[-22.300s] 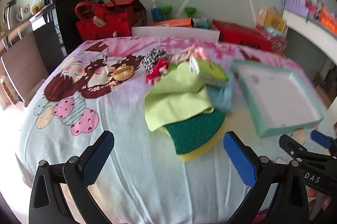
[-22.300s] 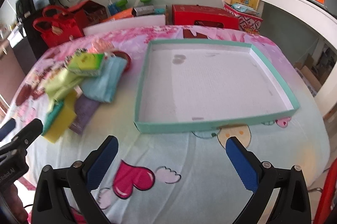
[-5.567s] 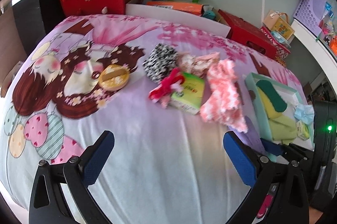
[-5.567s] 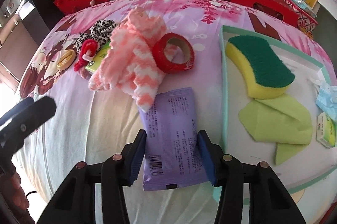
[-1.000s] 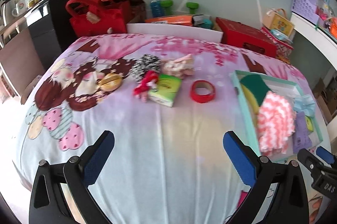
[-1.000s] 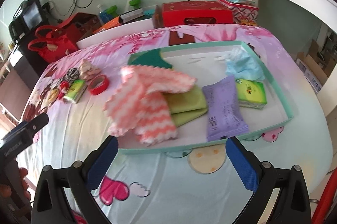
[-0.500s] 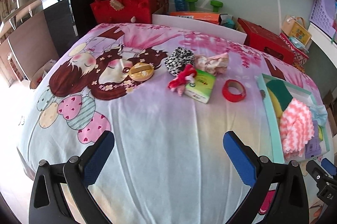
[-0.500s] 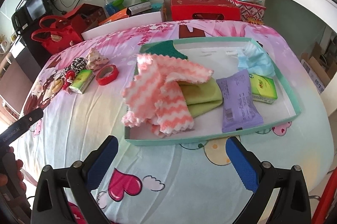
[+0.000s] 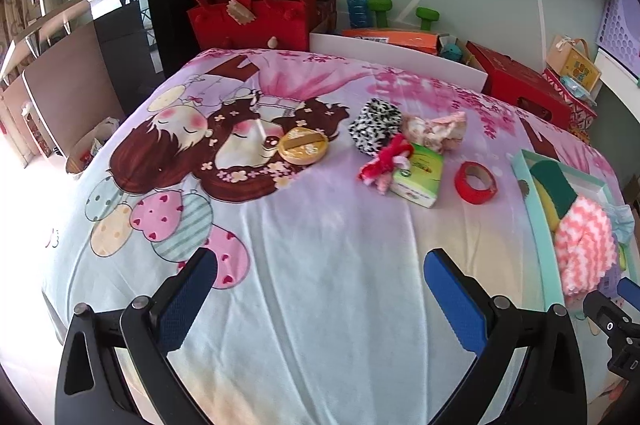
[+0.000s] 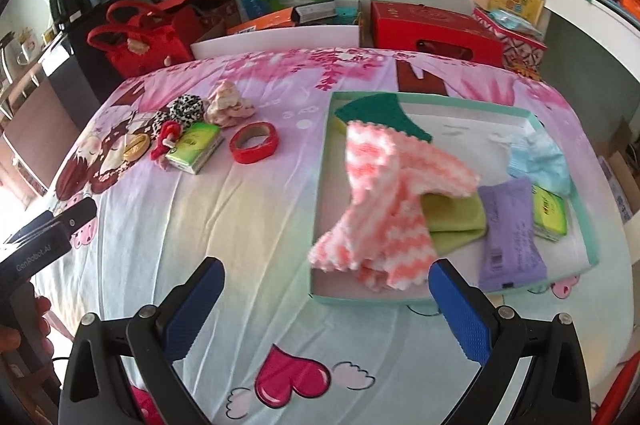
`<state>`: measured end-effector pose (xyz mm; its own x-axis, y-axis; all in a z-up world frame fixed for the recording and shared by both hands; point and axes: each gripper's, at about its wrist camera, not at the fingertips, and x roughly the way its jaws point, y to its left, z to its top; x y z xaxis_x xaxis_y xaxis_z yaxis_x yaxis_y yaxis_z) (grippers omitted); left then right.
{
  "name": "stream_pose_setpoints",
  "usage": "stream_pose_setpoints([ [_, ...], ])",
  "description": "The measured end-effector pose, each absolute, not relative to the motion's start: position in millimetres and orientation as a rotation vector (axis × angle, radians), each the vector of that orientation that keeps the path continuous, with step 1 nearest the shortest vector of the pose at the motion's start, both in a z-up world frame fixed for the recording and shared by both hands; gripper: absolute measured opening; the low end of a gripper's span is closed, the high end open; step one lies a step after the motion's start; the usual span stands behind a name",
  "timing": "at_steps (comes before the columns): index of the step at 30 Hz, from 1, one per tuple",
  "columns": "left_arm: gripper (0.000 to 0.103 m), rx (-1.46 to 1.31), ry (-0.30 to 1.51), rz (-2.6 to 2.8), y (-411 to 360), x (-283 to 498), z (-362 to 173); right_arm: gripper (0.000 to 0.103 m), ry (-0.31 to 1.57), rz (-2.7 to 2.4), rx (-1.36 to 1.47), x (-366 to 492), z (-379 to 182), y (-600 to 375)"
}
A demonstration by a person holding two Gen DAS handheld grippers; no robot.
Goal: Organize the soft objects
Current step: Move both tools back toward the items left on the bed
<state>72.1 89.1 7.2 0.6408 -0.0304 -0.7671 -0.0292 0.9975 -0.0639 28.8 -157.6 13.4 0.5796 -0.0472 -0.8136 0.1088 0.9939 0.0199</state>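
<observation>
- Since half a second ago both tongs have drawn back a little from the bed, and nothing on it has shifted; the purple packet [image 10: 510, 229] that the right tongs clamped some seconds back now lies in the tray [image 10: 420, 299].
- Left tongs [image 9: 320, 289]: jaws spread wide, nothing between them, hovering over a bare stretch of the cartoon bedsheet [image 9: 320, 305].
- Right tongs [image 10: 326, 299]: also spread wide and empty, hanging just short of the tray's near wall.
- Already in the tray, as I see it: the pink-and-white zigzag cloth [image 10: 384, 201] draped over the green cloth [image 10: 456, 221], the green-topped sponge [image 10: 376, 113] at the far corner, the purple packet, a green tissue pack [image 10: 550, 211] and a light blue cloth [image 10: 538, 157] on the far right side.
- The zigzag cloth's lower edge lies close to the tray's left wall; I cannot tell whether it hangs over.
- Left on the sheet, well apart from the tray: a black-and-white spotted scrunchie [image 9: 374, 129], a pale pink fabric bundle [image 9: 434, 131], a red-and-white fuzzy piece [image 9: 384, 163] touching a second green tissue pack [image 9: 418, 179].
- Beside them sit a roll of red tape [image 9: 475, 183] and a round yellow tin [image 9: 303, 145], which I judge not soft.
- My guess: past halfway, with about four soft pieces still to carry over.
</observation>
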Motion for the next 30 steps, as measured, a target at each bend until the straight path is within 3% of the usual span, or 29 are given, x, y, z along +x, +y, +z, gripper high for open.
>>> stream_pose_setpoints([
  [30, 0.103, -0.157, 0.887, 0.016, 144.2, 127.6, -27.2, 0.103, 0.964, 0.052, -0.021, 126.2, 0.5, -83.7],
])
